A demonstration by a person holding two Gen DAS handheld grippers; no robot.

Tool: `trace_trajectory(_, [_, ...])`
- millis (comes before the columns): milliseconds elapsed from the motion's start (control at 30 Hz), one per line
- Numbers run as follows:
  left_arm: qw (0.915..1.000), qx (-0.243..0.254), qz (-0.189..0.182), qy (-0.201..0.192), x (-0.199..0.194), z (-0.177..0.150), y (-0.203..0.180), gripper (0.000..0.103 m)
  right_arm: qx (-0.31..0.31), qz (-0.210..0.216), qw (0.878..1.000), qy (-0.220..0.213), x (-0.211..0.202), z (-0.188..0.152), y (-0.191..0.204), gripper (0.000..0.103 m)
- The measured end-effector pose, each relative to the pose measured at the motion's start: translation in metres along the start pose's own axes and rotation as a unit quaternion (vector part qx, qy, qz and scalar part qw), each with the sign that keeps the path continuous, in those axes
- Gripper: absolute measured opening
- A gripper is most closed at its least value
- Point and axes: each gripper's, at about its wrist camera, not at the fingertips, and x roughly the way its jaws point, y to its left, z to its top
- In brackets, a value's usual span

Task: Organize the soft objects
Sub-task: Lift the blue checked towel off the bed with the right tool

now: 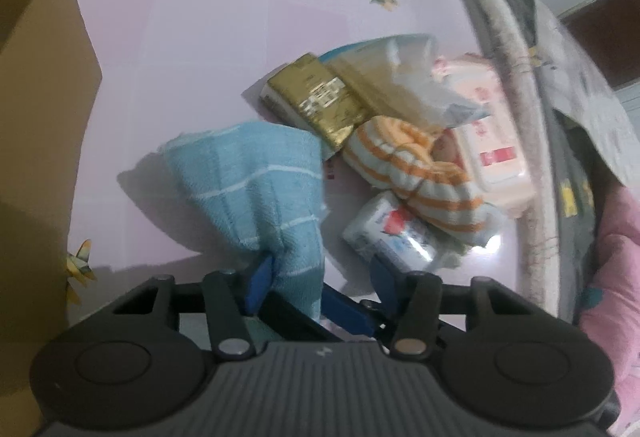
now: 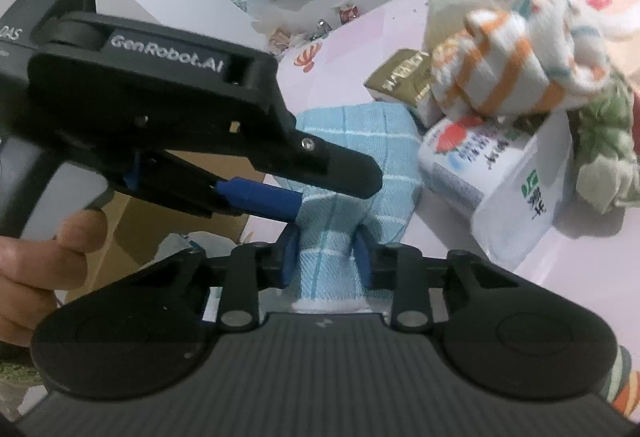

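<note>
Left wrist view: light blue checked terry towel (image 1: 256, 193), lower centre, bunched on the pink patterned tabletop (image 1: 208, 37); left gripper (image 1: 320, 277) with blue pads, the left pad touching the towel's edge, the right pad clear of it, jaws apart. Brown cardboard box (image 1: 36, 109) at left edge. Right of centre: gold foil packet (image 1: 320, 101), orange-and-white striped cloth bundle (image 1: 416, 177), white tissue pack with red and blue print (image 1: 392, 237), pale wet-wipe pack with red label (image 1: 492, 141). Right wrist view: right gripper (image 2: 326, 257), lower centre, clamped on a gathered fold of the same towel (image 2: 352, 157); left gripper (image 2: 312, 177) entering from left, held by a hand (image 2: 44, 257). Striped bundle (image 2: 500, 77) upper right, tissue pack (image 2: 480, 165) beneath it.
</note>
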Motion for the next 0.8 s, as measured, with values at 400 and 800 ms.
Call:
trace_trajectory(400, [0.9949,0.039,-0.05,-0.079,-0.095,-0.035,-0.018,0.054,-0.07,-0.016,0.995,-0.065,-0.067,0.0,0.07,0.025])
trace_trajectory(800, [0.9798,0.052,-0.086,-0.173,-0.216,-0.095,0.026,0.058,-0.171,0.005,0.98,-0.097,-0.112,-0.011,0.196,0.025])
